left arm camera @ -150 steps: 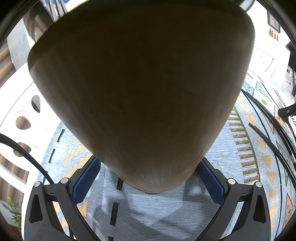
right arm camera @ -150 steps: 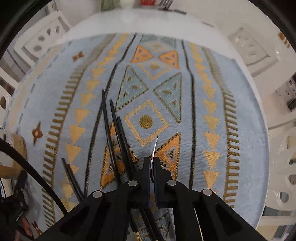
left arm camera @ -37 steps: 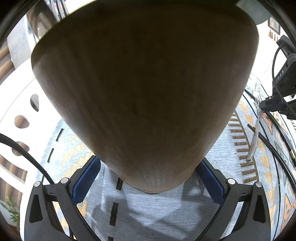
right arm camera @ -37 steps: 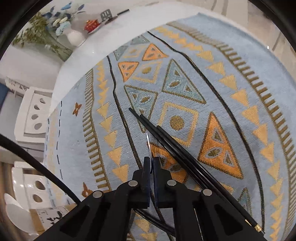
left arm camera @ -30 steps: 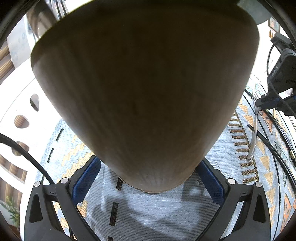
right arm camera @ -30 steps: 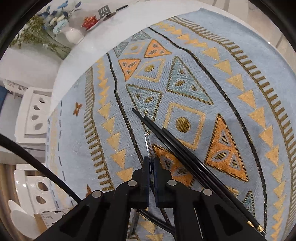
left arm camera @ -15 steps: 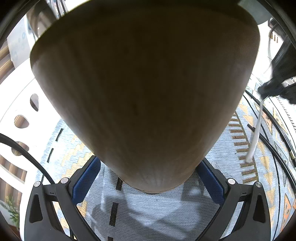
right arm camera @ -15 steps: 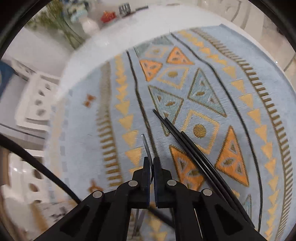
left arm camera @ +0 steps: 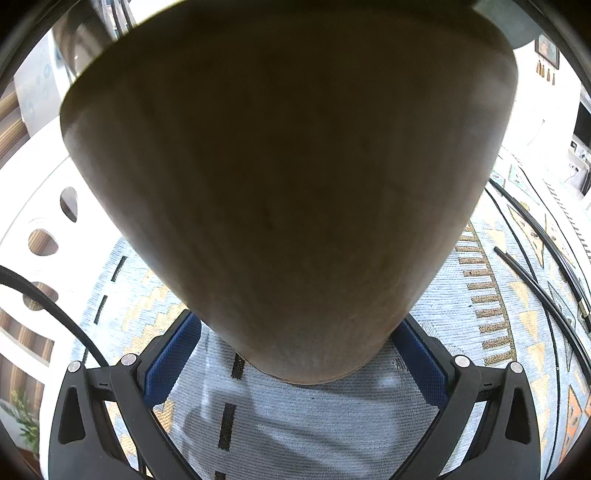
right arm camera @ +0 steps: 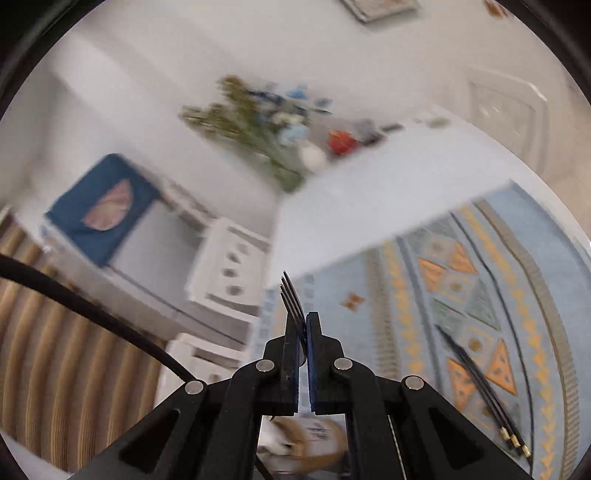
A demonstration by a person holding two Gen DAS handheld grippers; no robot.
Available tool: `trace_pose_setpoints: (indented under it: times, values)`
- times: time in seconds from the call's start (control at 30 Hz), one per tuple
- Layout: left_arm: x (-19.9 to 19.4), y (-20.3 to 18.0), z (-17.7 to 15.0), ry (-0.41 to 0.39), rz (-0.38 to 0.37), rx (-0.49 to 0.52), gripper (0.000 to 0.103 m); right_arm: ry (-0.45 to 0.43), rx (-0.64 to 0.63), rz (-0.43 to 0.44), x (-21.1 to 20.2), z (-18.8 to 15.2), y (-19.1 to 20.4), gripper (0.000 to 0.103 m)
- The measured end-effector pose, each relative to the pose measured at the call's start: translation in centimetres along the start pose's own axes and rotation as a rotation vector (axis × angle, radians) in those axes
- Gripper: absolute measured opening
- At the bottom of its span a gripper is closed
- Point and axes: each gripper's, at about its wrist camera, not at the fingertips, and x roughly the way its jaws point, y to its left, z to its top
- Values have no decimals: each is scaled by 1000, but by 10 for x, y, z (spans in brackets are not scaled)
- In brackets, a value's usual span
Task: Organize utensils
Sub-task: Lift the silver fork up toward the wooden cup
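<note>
A brown wooden utensil holder (left arm camera: 288, 192) fills the left wrist view, standing on the patterned blue mat (left arm camera: 476, 295). My left gripper (left arm camera: 295, 354) is shut on its base, a blue pad (left arm camera: 170, 358) pressed on each side. Thin metal utensil ends (left arm camera: 120, 16) poke above its rim at the top left. My right gripper (right arm camera: 303, 325) is shut on a metal fork (right arm camera: 291, 299), tines pointing up and away, lifted above the table. Black chopsticks (right arm camera: 476, 384) lie on the mat (right arm camera: 461, 295) to the right; the same black chopsticks (left arm camera: 535, 280) show beside the holder.
A white vase of flowers (right arm camera: 280, 133) and a small red object (right arm camera: 341, 142) stand at the table's far edge. White chairs (right arm camera: 229, 273) with cut-out holes stand off the table's left side. A black cable (right arm camera: 92, 317) crosses the lower left.
My right gripper has risen and tilted up with the fork, leaving the left wrist view; its camera now faces the room instead of the mat. The left gripper and holder have not moved.
</note>
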Motion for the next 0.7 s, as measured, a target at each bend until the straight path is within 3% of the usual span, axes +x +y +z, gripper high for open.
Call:
trace_pose_setpoints:
  times: [0.07, 0.17, 0.4, 0.6, 0.7]
  values:
    - [0, 0, 0, 0, 0, 0, 103, 24, -21, 67, 1, 0, 23, 3]
    - [0, 0, 0, -1, 0, 1, 103, 62, -61, 91, 6, -7, 42, 3]
    - [0, 0, 0, 0, 0, 1, 103, 103, -277, -6, 31, -43, 77, 3]
    - [0, 1, 0, 0, 0, 1, 103, 78, -503, -82, 37, -76, 99, 4]
    - [0, 0, 0, 0, 0, 1, 103, 117, -574, -110, 45, -86, 107, 4]
